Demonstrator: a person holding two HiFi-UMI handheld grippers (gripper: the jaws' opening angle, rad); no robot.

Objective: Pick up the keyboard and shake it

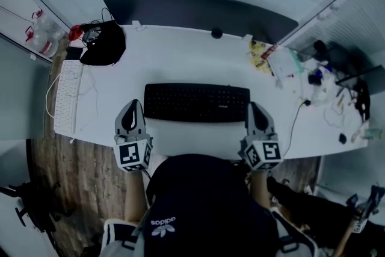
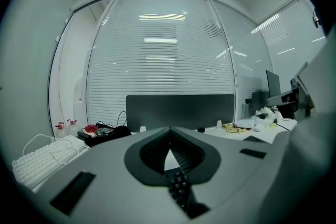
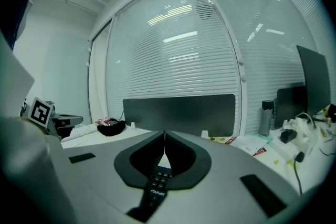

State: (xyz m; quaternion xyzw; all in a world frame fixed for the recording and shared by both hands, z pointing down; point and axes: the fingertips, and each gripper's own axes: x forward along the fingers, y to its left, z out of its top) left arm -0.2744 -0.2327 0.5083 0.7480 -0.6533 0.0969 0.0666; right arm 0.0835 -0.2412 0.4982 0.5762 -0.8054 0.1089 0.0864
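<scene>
The black keyboard (image 1: 197, 102) lies flat at the centre of the white tabletop (image 1: 180, 54), its long axis running left to right across the frame. The left gripper (image 1: 133, 106) sits just beside its left end and the right gripper (image 1: 253, 108) beside its right end. Both pairs of jaws are closed and empty.

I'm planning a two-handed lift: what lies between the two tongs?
The keyboard, flat on the desk, spans the stretch from left tongs to right tongs; the head view shows it.
</scene>
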